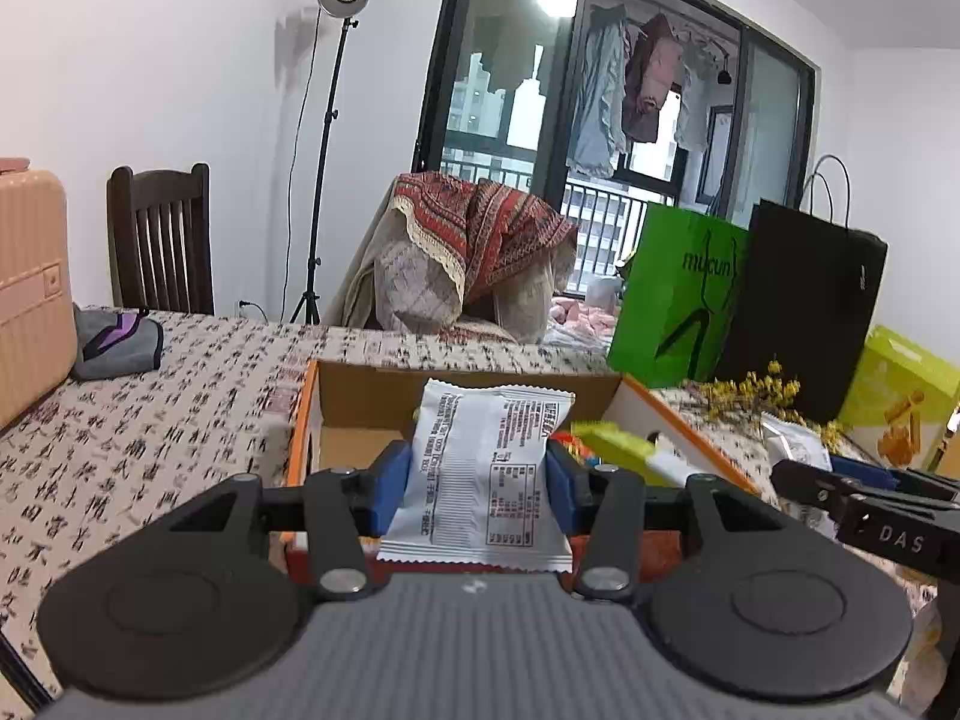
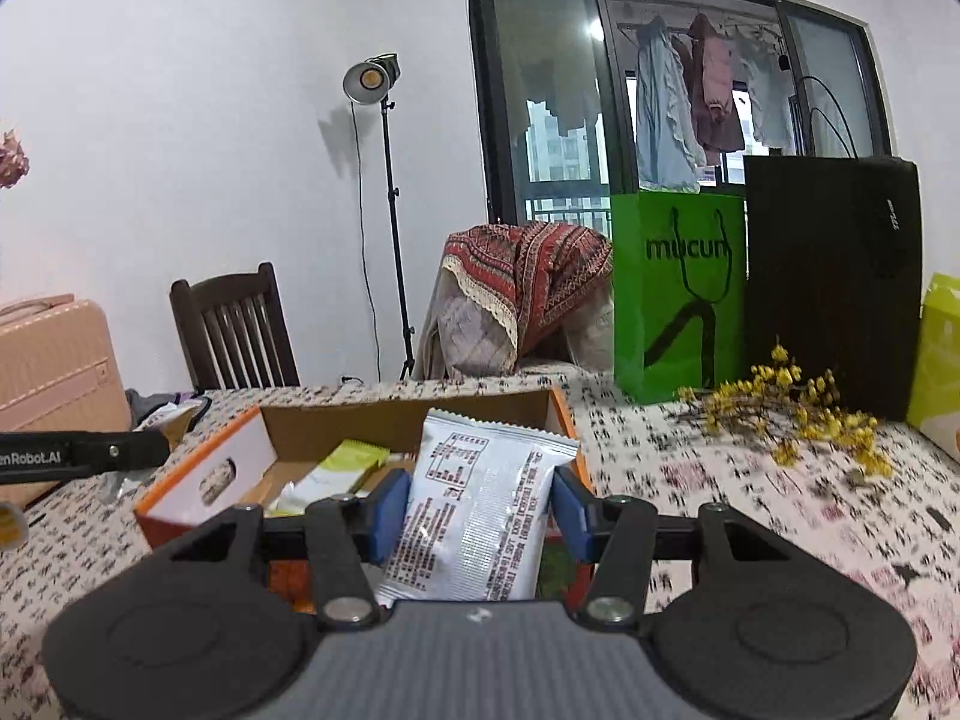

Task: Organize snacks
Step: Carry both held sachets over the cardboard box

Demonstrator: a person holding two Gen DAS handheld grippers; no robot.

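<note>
White walls, a dark-framed balcony door with hung clothes and a lamp on a stand close the room behind our table (image 1: 180, 414), which is covered in a cloth printed with black characters. Near its middle stands an open cardboard box (image 1: 312, 414) with orange edges, and we see green and yellow snack packs (image 2: 354, 459) lying inside it.

Our left gripper (image 1: 479, 489) is clamped on a white snack packet (image 1: 480, 468): the packet stands upright between the blue pads, both pads pressing its sides, its top crimp rising above them and its bottom crimp hanging toward the camera, over the near wall of the box.

Our right gripper (image 2: 480, 519) pinches a second white packet (image 2: 480, 510) the same way, tilted slightly, held above the near right corner of the box.

Toward the table's far right edge stand a green paper bag (image 2: 678, 294) and a black bag (image 2: 834, 282), with yellow dried flowers (image 2: 798, 408) lying before them.
</note>
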